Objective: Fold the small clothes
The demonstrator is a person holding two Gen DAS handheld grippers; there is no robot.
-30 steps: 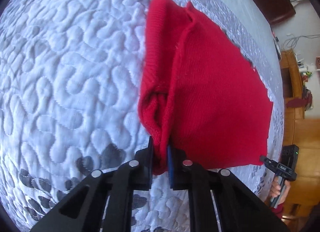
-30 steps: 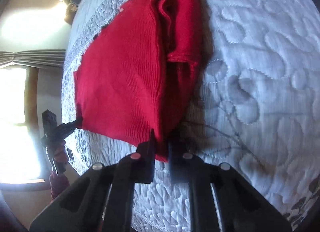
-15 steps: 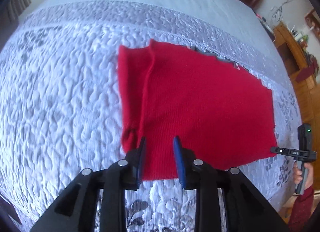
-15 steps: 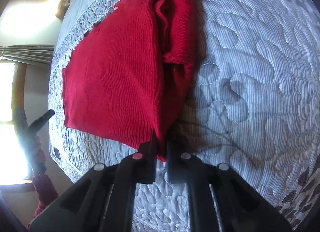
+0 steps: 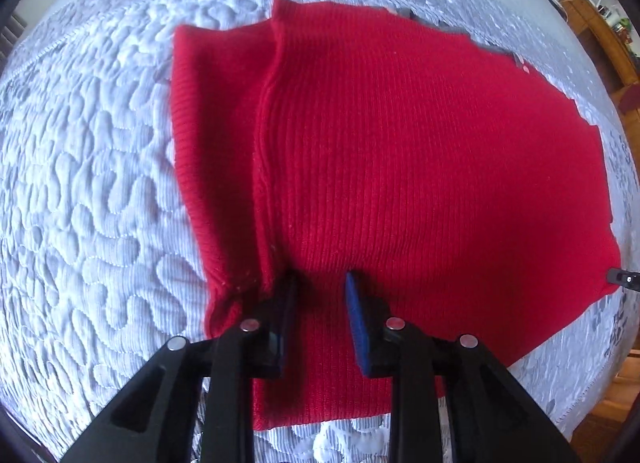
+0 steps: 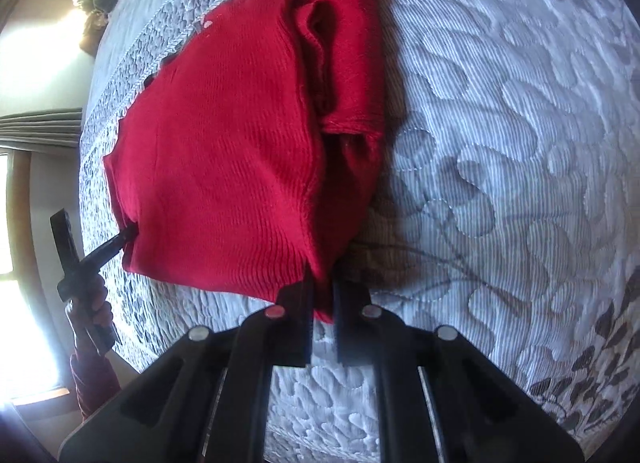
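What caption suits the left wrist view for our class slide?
Left gripper, fingers apart, hovers over a folded red knit garment lying on a quilted bedspread.

Bedroom, in a home. We noted a quilted bedspread (image 5: 100, 183) over a bed, a pleated curtain (image 6: 40, 125) by a bright window (image 6: 12, 223), and wooden furniture (image 5: 600, 35).

1. Red ribbed knit garment (image 5: 420, 167), lying folded and mostly flat on the quilted bedspread (image 5: 92, 191).
2. Bunching into loose folds along one side.
3. Reaching the bedspread's stitched border band.
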